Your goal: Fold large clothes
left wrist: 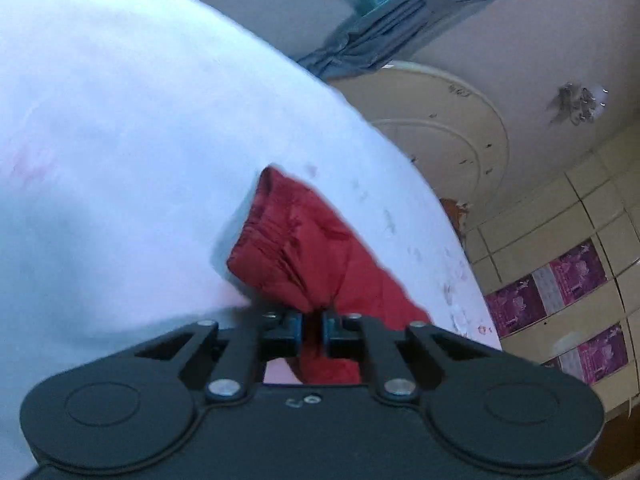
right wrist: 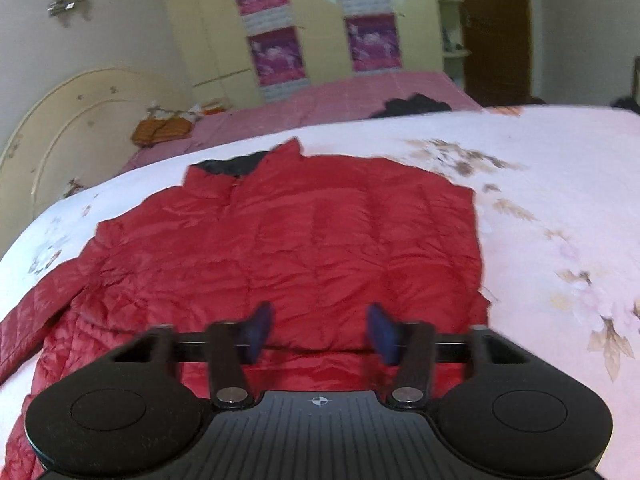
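Red puffer jacket (right wrist: 288, 240) spread flat, front up, on a floral white bedspread (right wrist: 560, 200), collar (right wrist: 240, 164) toward the far side, one sleeve (right wrist: 36, 312) trailing off to the left; left gripper (left wrist: 312, 322) pinched narrow on a bunched fold of red sleeve cuff (left wrist: 280, 236), lifted off the bedspread; right gripper (right wrist: 318, 330) spread wide, blue fingertips (right wrist: 258, 330) apart, hovering over the lower hem and gripping nothing; cream headboard (right wrist: 60, 128) and pink blanket (right wrist: 320, 100) beyond.

Left gripper (left wrist: 313, 326) clamped on bunched red puffy jacket sleeve (left wrist: 296, 248), cuff lifted over white floral bedspread (left wrist: 120, 140); view tilted.
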